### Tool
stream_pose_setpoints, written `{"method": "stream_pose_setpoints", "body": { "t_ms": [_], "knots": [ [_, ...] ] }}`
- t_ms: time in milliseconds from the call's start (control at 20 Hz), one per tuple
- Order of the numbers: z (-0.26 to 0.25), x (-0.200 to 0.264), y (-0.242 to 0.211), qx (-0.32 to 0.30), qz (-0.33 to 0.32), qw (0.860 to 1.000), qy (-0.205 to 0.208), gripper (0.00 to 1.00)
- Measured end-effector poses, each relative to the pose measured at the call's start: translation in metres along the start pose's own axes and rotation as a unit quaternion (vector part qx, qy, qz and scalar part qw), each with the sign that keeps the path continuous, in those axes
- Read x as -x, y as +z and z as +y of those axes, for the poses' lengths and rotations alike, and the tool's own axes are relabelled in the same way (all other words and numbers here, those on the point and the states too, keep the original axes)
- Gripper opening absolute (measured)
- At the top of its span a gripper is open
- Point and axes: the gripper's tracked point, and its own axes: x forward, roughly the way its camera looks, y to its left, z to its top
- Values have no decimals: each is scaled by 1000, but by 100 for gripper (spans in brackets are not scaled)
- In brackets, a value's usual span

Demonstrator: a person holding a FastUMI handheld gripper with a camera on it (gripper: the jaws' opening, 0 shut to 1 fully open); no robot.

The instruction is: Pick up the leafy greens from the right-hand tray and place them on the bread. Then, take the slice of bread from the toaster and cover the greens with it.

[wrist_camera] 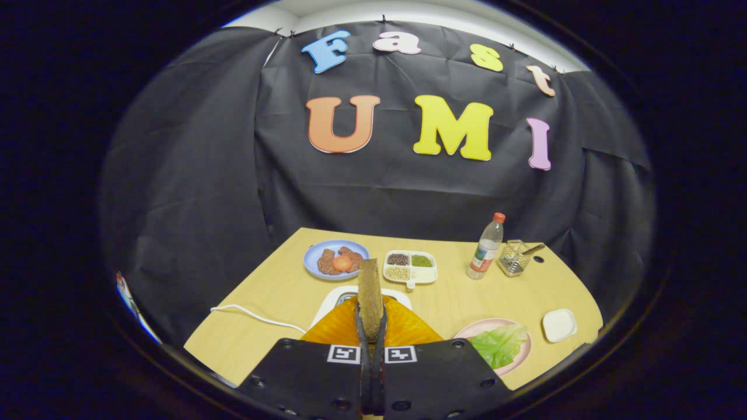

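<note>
My gripper (371,329) is shut on a brown slice of bread (370,294), which stands upright and edge-on between the fingers. Just beyond the fingers, under the slice, is a white toaster (337,298) with a white cord (251,315) trailing off to the left. An orange ribbed surface (405,328) lies right below the fingers on both sides. To the right of the fingers a pink plate (521,357) holds the leafy greens (499,344); what lies under the leaf is hidden.
At the back of the wooden table (280,291) are a blue plate (315,252) with meat pieces, a white divided tray (429,277) of beans, a plastic bottle (485,248) and a wire basket (513,258). A small white dish (558,324) sits at the right edge.
</note>
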Motion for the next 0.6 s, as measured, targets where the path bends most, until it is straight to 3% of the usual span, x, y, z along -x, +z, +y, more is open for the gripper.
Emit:
{"method": "stream_pose_setpoints", "body": {
  "t_ms": [250,600],
  "knots": [
    [-12,30,28,-7,-39,999,15,1],
    [-71,46,34,-29,-70,997,-9,0]
  ]
}}
